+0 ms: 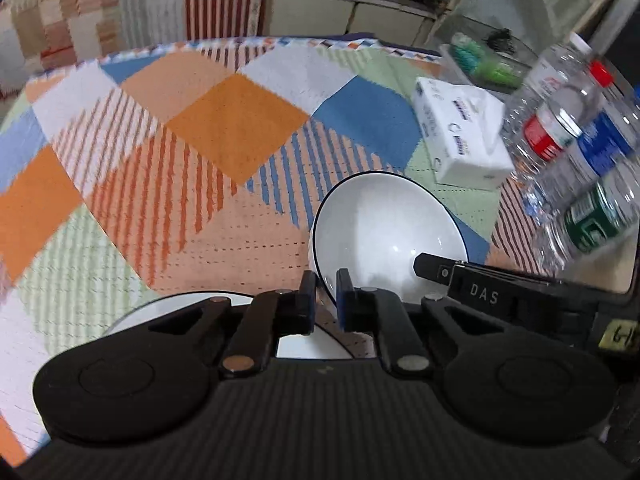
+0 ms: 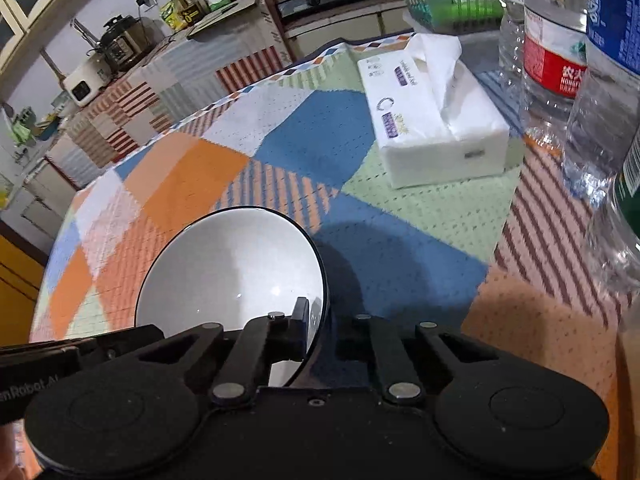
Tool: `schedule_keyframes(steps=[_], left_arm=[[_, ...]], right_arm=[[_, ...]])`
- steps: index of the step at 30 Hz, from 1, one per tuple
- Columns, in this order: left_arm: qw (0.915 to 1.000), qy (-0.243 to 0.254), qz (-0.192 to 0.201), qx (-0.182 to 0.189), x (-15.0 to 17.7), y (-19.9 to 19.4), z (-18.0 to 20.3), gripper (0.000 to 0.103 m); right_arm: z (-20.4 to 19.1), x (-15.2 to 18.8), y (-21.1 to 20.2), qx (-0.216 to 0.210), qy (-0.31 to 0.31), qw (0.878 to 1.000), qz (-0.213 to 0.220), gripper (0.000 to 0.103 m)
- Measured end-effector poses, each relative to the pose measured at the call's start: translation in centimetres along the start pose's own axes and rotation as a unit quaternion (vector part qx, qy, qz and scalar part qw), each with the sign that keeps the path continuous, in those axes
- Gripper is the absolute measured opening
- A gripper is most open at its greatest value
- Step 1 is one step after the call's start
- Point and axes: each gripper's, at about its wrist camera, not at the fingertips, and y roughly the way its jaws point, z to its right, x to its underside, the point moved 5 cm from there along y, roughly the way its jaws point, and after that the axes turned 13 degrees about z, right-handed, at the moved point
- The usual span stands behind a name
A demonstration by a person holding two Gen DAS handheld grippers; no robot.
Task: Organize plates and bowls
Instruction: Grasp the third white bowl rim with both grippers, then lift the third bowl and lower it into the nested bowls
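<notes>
A: In the left wrist view, how much of the plate point(image 1: 176, 306) shows?
B: Only a sliver of rim at about seven o'clock; the left claw point(image 1: 324, 300) covers the rest.

A: And the bowl point(image 1: 384, 236)?
B: Its near wall is behind the claw, and the right claw's finger point(image 1: 436, 270) crosses its rim at four o'clock.

A: The bottles point(image 1: 576, 148)?
B: Blurred and cut by the edge at three o'clock; label text unreadable.

A: The right wrist view?
B: The right claw point(image 2: 320, 328) hides the near rim of the bowl point(image 2: 232, 268); its right finger is lost in shadow. The bottles point(image 2: 560, 52) are cropped at two o'clock.
</notes>
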Motion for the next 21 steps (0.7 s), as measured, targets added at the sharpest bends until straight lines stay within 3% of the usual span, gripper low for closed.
schedule_keyframes(steps=[10, 17, 21], left_arm=[[0.9999, 0.001, -0.011, -0.008, 0.6, -6.2, 0.3, 0.009], [0.9999, -0.010, 0.008, 0.004, 1.4, -12.7, 1.1, 0.009], [0.9995, -0.027, -0.004, 0.014, 2.1, -16.5, 0.9, 0.009]], right_arm=[[-1.7, 0.7, -4.9, -0.040, -0.003, 0.999, -0.002, 0.014], [-3.2, 0.9, -10.2, -0.063, -0.021, 0.998, -0.004, 0.014], [-4.0, 1.4, -13.5, -0.082, -0.026, 0.996, -0.010, 0.014]])
